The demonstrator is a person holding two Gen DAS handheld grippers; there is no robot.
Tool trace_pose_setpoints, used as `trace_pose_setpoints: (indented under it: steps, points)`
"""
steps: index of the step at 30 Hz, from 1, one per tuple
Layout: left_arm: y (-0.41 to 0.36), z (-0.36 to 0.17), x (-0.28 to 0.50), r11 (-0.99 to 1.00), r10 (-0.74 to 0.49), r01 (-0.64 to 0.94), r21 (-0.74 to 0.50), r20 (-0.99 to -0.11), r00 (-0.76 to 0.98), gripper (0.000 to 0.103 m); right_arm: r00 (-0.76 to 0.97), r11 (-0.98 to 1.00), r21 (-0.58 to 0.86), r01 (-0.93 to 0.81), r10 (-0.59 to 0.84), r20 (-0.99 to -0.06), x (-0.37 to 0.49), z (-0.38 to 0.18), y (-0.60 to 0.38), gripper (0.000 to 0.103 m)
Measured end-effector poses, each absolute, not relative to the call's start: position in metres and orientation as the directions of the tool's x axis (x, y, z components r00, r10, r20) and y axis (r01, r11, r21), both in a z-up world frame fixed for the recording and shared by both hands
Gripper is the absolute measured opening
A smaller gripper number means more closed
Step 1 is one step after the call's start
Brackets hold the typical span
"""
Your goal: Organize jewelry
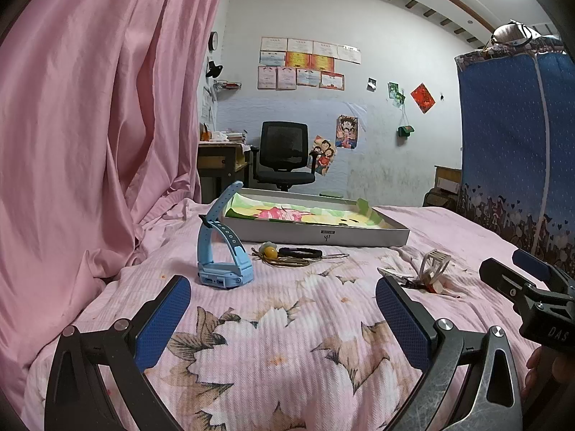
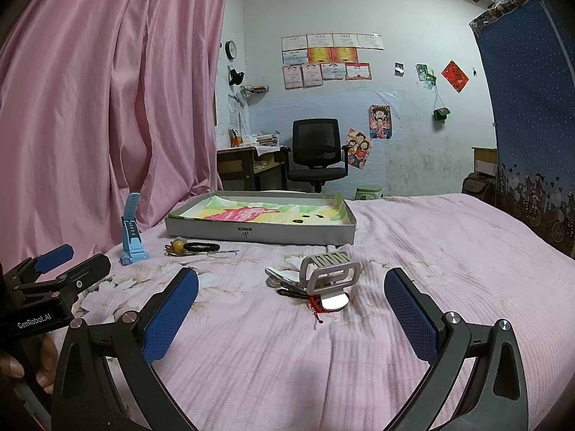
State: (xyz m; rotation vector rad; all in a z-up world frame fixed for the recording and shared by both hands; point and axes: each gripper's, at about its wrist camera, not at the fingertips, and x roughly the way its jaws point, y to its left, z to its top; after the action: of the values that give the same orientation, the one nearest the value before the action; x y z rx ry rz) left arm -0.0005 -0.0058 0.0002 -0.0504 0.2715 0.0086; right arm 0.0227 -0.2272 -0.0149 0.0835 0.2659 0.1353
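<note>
Two grippers: left gripper (image 1: 284,309) and right gripper (image 2: 291,309) both gape wide over the bed (image 2: 449,251); neither holds anything
Blue watch (image 1: 221,258): stands on its case at the left side of the spread, strap arching up; well short of the left gripper's pads; likely light, strap rubbery and springy, case hard and smooth; best taken across the case sides, since the strap would probably flex away
Cord pile: yellow bead charm (image 1: 270,250), black bracelet (image 1: 300,251) and thin brown cord loops (image 1: 287,262) lie touching one another just in front of the tray; soft, limp, apt to snag or trail; pinch at the bead or the thick black band
White watch (image 2: 329,273): lies ahead of the right gripper, roughly between its fingers but not yet inside them; slotted band stands up stiff in a loop, polished underside looks slippery; grip across the band's flat sides
Red cord (image 2: 318,305): tucked under the white watch, touching it; could drag along
Tray (image 1: 323,232): shallow grey box at the far side of the bed, lined with a coloured floral sheet; one or two small dark specks on the liner in the right view, too small to name; otherwise nothing in it
Progress, as judged: sorting barely begun; all pieces on the spread
</note>
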Motion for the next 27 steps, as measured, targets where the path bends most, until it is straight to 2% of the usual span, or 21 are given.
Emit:
trace_pose_setpoints:
  steps: [13,22,27]
  points:
    - [-0.001,0.001,0.0,0.997,0.029,-0.047,-0.061,-0.271,0.962,0.103,0.956,0.987,0.111,-0.115,0.141,-0.257,0.024,-0.014,-0.228,0.102]
    - [0.025,0.006,0.02,0.988,0.101,-0.13,-0.087,-0.28,0.955,0.103,0.942,0.981,0.14,-0.132,0.169,-0.292,0.048,-0.012,-0.232,0.102]
    - [0.035,0.006,0.043,0.988,0.114,-0.141,-0.061,-0.317,0.941,0.103,0.928,0.979,0.13,-0.157,0.191,-0.32,0.071,-0.008,-0.231,0.102]
